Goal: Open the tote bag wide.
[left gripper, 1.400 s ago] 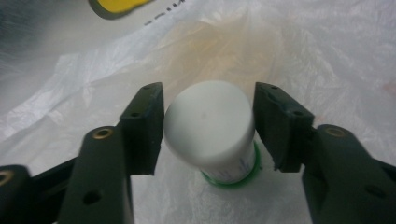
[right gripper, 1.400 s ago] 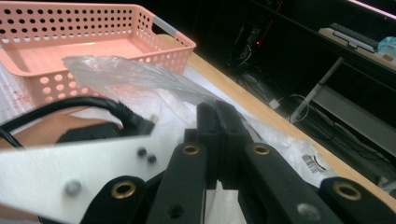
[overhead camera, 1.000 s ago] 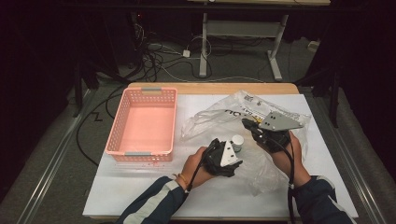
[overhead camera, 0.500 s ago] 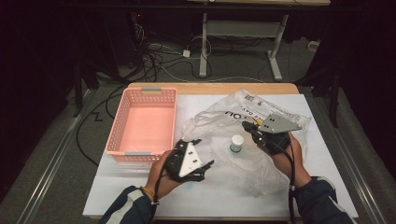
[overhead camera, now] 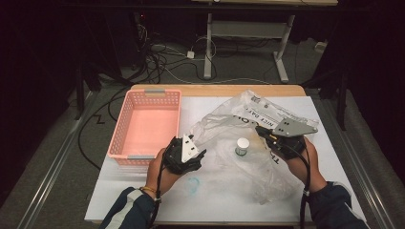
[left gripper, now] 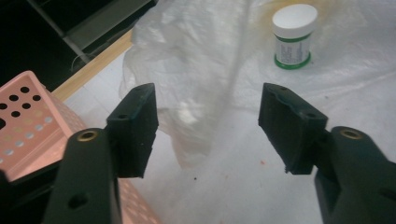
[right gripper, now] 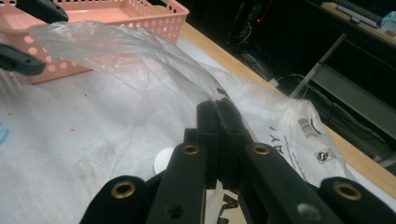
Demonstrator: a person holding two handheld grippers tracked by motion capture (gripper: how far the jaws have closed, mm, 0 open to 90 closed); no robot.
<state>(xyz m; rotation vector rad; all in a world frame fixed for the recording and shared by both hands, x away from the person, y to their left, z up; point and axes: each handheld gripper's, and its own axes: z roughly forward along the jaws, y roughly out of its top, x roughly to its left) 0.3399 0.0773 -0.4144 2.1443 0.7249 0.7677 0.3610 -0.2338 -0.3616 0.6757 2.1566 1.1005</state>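
Table (overhead camera: 143, 200): pink basket (overhead camera: 145, 125) at 10 o'clock, clear plastic bag (overhead camera: 224, 121) spread across the centre. Right gripper (overhead camera: 261, 130) clamped shut on the bag's edge, lifting it. Left gripper (overhead camera: 199, 153) spread wide, empty, beside the basket. White-capped jar (overhead camera: 242, 146) sits between them, at the left gripper's 1 o'clock.

table (overhead camera: 143, 200) – white top, wood far edge | on it – pink basket (overhead camera: 145, 125) at left, clear bag (overhead camera: 248, 143), jar (overhead camera: 242, 146) upright

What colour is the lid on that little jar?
White, on the small jar with a green-banded label; clearest in the left gripper view.
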